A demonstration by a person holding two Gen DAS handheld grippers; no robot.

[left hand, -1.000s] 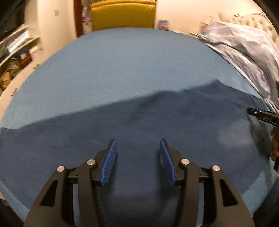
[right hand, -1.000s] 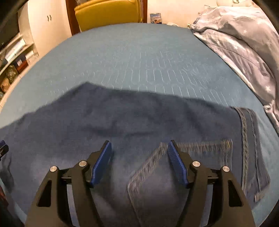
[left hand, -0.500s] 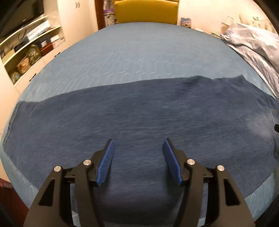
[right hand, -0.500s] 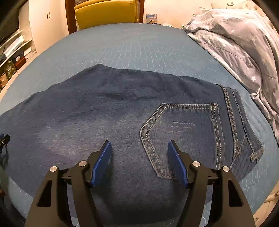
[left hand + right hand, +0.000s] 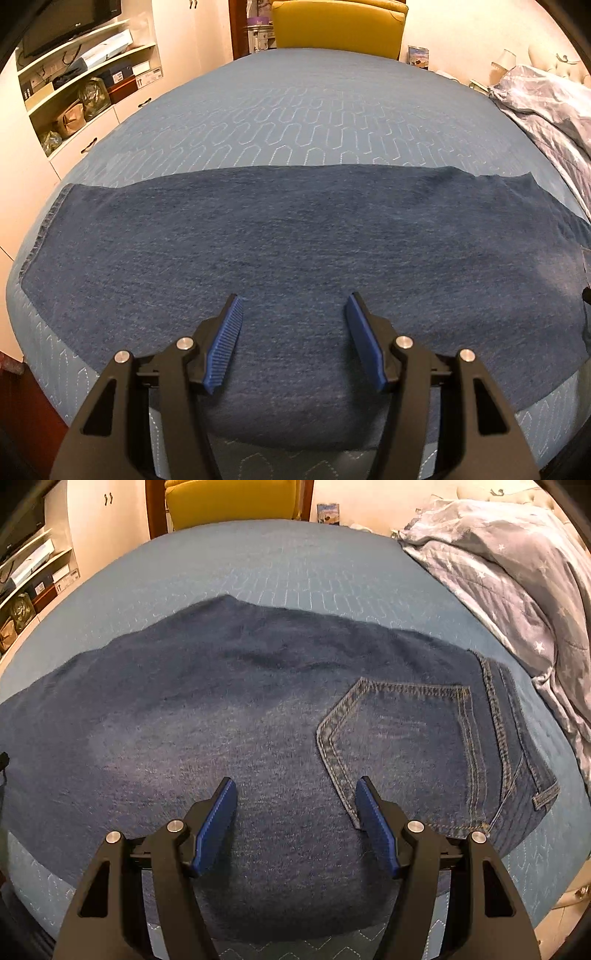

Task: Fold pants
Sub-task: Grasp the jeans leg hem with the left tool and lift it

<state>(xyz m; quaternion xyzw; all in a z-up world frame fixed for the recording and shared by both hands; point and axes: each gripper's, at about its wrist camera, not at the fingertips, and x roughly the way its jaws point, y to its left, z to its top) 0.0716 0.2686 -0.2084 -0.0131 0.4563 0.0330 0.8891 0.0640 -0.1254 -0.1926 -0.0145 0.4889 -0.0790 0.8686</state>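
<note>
Dark blue denim pants [image 5: 295,240] flat lengthwise on blue quilted bed [image 5: 314,110], apparently halved; cross folds left. Left gripper [image 5: 293,321], right gripper [image 5: 297,805]: jaws apart, empty.

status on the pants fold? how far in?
Done: the jeans lie flat along the bed, apparently folded lengthwise, with one back pocket on top. In hand: nothing; the left gripper and right gripper are both open above the denim. Left: the crosswise folds, hem toward waistband.
</note>
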